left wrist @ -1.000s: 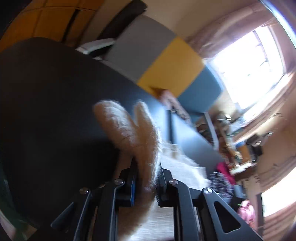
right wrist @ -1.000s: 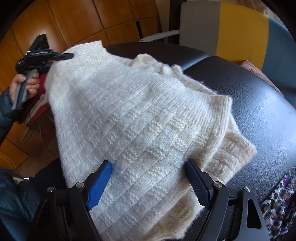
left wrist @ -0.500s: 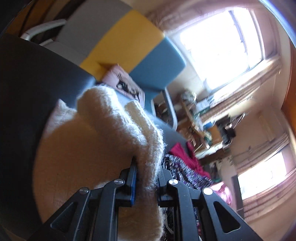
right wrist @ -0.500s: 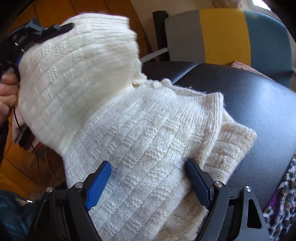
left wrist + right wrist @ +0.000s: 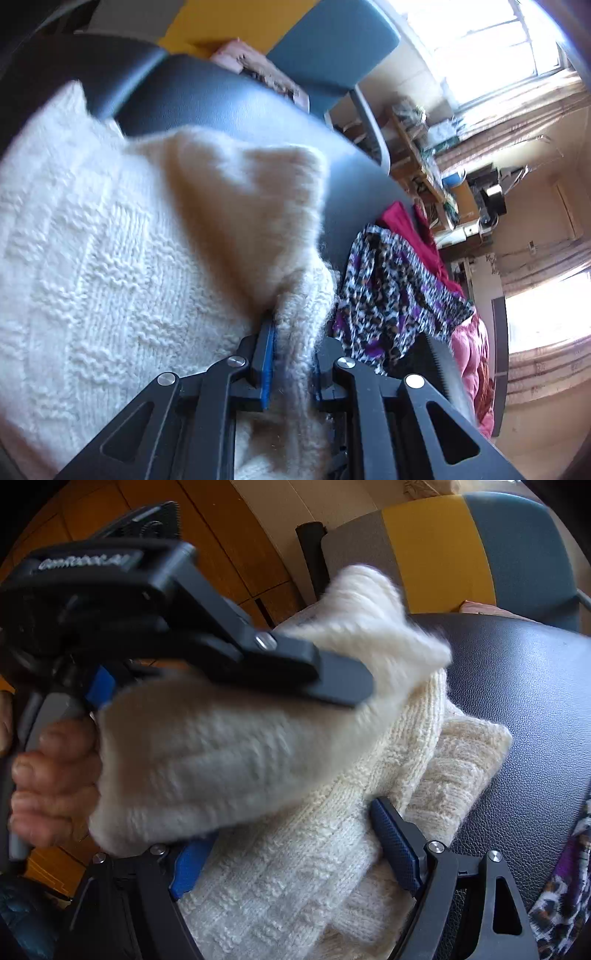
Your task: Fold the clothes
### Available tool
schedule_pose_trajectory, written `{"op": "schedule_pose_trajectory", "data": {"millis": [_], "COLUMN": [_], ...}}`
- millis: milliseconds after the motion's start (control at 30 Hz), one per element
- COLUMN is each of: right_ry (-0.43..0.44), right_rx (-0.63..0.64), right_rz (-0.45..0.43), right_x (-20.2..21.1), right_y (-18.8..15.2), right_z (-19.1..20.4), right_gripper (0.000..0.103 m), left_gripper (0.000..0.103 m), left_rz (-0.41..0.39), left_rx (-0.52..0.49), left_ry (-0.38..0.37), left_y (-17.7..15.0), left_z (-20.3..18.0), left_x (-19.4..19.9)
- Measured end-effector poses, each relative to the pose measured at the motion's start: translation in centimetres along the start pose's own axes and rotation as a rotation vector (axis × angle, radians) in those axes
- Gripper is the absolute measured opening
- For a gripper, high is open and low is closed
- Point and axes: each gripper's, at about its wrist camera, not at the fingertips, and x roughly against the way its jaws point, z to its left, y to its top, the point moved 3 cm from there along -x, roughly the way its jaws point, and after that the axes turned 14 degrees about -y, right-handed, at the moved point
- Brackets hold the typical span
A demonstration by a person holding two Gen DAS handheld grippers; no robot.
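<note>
A cream knitted sweater (image 5: 110,258) lies on a black leather surface (image 5: 240,110). My left gripper (image 5: 293,334) is shut on a thick ribbed edge of it, and the lifted part hangs folded over the body. In the right wrist view that same left gripper (image 5: 332,679) crosses the picture from the upper left, held by a person's hand (image 5: 48,775), with the lifted flap draped below it. My right gripper (image 5: 291,853) stands open wide, its fingers straddling the sweater (image 5: 295,886) low over the lying part.
A leopard-print garment (image 5: 391,288) and pink and magenta clothes (image 5: 469,350) lie at the right edge of the black surface (image 5: 517,686). A grey, yellow and blue chair back (image 5: 443,554) stands behind. Shelves and windows fill the far right of the room.
My left gripper has swung the held part of the sweater from the far left across over the body, close in front of the right camera. The right gripper shifted a little over the sweater.
</note>
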Motion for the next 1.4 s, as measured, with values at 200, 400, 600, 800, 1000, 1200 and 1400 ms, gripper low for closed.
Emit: {"op": "schedule_pose_trajectory", "data": {"millis": [200, 400, 600, 800, 1000, 1200, 1400], "right_ry": [-0.012, 0.015, 0.024, 0.015, -0.069, -0.052, 0.166], "right_rx": [0.01, -0.005, -0.012, -0.001, -0.021, -0.133, -0.325], "right_rz": [-0.001, -0.009, -0.015, -0.02, -0.026, -0.042, -0.133], "right_x": [0.7, 1.6, 2.6, 3.5, 5.8, 12.5, 10.1], "right_y": [-0.5, -1.0, -1.6, -2.2, -3.8, -6.1, 1.2], "right_z": [-0.9, -2.3, -3.7, -4.7, -3.4, -5.4, 1.4], "right_gripper": [0.084, 0.086, 0.087, 0.09, 0.103, 0.103, 0.103], "left_gripper": [0.019, 0.028, 0.028, 0.026, 0.026, 0.027, 0.027], "left_rz": [0.018, -0.034, -0.328, -0.427, -0.419, -0.37, -0.372], "left_rx": [0.023, -0.023, -0.094, -0.112, -0.282, -0.424, -0.558], "left_ry": [-0.005, -0.218, -0.074, 0.179, 0.248, 0.304, 0.352], "left_y": [0.2, -0.2, 0.0, -3.2, -5.8, -6.7, -8.5], "left_z": [0.1, -3.9, -0.4, 6.6, 5.8, 5.0, 3.3], "left_x": [-0.4, 4.7, 14.8, 16.7, 13.1, 11.5, 10.4]}}
